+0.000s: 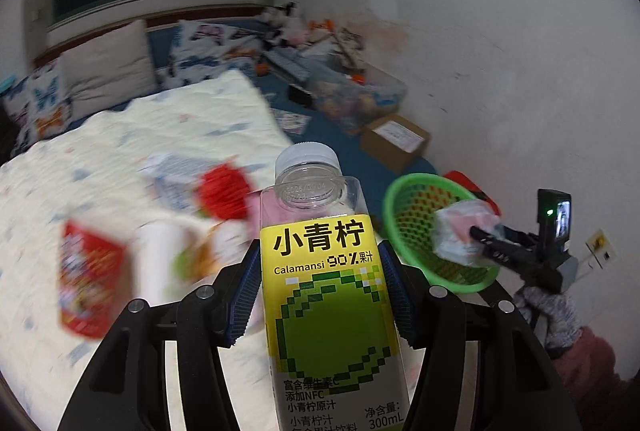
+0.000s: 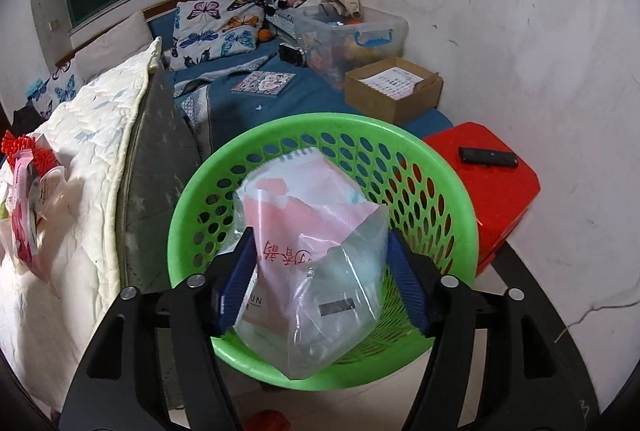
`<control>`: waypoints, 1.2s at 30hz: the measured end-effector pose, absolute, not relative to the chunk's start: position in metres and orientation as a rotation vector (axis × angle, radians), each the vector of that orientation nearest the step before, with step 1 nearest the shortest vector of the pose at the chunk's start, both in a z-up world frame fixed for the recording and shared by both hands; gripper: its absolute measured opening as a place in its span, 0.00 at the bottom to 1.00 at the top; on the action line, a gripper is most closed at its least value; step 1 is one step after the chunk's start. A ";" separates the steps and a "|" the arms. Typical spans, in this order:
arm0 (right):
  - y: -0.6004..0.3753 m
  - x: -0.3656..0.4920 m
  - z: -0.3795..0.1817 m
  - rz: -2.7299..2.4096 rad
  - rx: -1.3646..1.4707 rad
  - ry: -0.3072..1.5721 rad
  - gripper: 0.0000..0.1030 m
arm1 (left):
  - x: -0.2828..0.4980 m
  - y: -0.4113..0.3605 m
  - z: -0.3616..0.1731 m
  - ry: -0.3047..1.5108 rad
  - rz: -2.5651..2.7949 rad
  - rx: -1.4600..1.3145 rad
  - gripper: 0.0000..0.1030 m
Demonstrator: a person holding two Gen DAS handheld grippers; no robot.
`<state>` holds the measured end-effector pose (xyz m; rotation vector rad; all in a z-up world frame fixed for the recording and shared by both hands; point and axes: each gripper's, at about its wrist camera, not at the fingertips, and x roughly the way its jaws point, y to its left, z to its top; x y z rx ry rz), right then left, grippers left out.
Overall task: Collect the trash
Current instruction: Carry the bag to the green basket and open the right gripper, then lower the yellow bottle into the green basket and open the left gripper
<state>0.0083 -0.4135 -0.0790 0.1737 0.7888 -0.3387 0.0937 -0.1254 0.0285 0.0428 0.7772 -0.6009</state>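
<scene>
My left gripper [image 1: 318, 251] is shut on a clear juice bottle [image 1: 324, 295] with a white cap and a yellow-green label; both blue pads press its sides. The bottle is held upright above the bed's edge. To its right stands a green perforated basket [image 1: 394, 191]. My right gripper [image 2: 320, 237] hangs over the same basket [image 2: 320, 121], jaws apart, with a puffed clear plastic bag [image 2: 316, 231] of pink and white paper loose between the pads. A spiral notepad lies in the basket behind the bag. In the left wrist view that bag [image 1: 460, 231] sits at the right gripper's tips [image 1: 476, 231].
More litter lies blurred on the white quilt [image 1: 120, 151]: a red packet [image 1: 90, 283], a white cup [image 1: 160, 251], a red frilly thing [image 1: 224, 191]. A red stool [image 2: 500, 191] with a black remote [image 2: 488, 155] stands beside the basket. A cardboard box [image 2: 392, 91] and a clear bin [image 2: 352, 31] sit on the bed.
</scene>
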 end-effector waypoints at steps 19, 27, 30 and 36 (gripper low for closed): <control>-0.453 -0.025 -0.075 -0.352 0.286 0.745 0.77 | 0.143 -0.304 -0.019 0.929 -0.840 0.214 0.54; -0.454 -0.034 -0.079 -0.349 0.307 0.752 0.77 | 0.147 -0.366 -0.053 1.035 -0.899 0.319 0.54; -0.456 -0.035 -0.081 -0.352 0.323 0.752 0.77 | 0.151 -0.379 -0.067 1.074 -0.905 0.347 0.54; -0.460 -0.037 -0.084 -0.360 0.342 0.755 0.77 | 0.152 -0.383 -0.073 1.096 -0.927 0.333 0.58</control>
